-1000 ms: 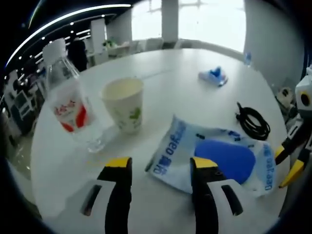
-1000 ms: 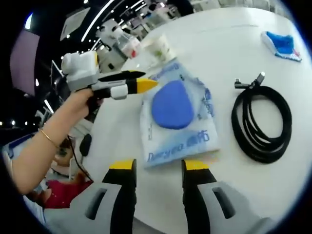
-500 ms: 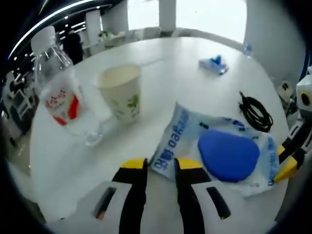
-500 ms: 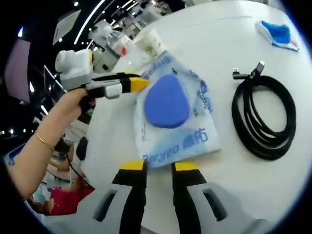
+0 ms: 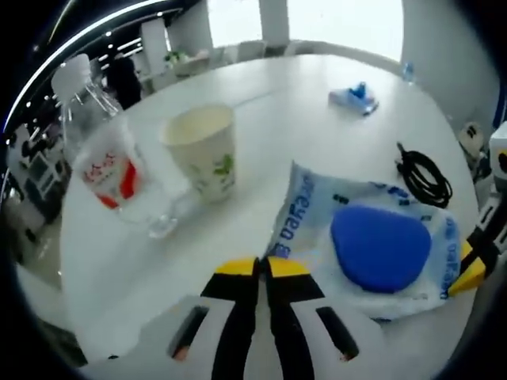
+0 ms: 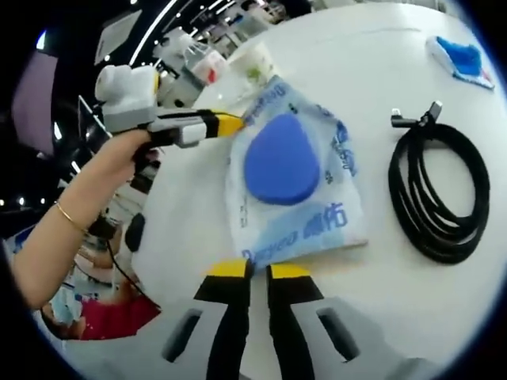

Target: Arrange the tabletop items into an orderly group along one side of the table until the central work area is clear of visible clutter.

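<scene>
In the left gripper view your left gripper [image 5: 262, 267] has its yellow-tipped jaws drawn almost together, only a sliver of gap between them, and they meet at the near edge of the plastic bag [image 5: 372, 245]. It looks as though the bag's edge is pinched there, but the tips cover the contact, so I cannot say for sure. The bag lies flat on the white table [image 5: 285, 119] at about 3 o'clock from those tips, with a blue pad [image 5: 380, 247] showing through it. At 10 o'clock stands a paper cup [image 5: 203, 150], upright, and at 9 o'clock beside it a clear water bottle [image 5: 103, 154] with a red-and-white label. A coiled black cable [image 5: 424, 176] lies at 2 o'clock, just past the bag's far corner, and a small blue-and-white item [image 5: 354, 95] sits well beyond it near 1 o'clock. Your right gripper's yellow tip shows at the 3 o'clock edge, against the bag's other end.

In the right gripper view your right gripper [image 6: 250, 271] is likewise nearly closed, its tips at the bag's near edge; whether it has a grip is hard to tell. The bag spreads toward 12 o'clock, the cable rests at 2 o'clock apart from it, and your hand [image 6: 119, 162] brings the left gripper in from 10 o'clock to the bag's far corner.
</scene>
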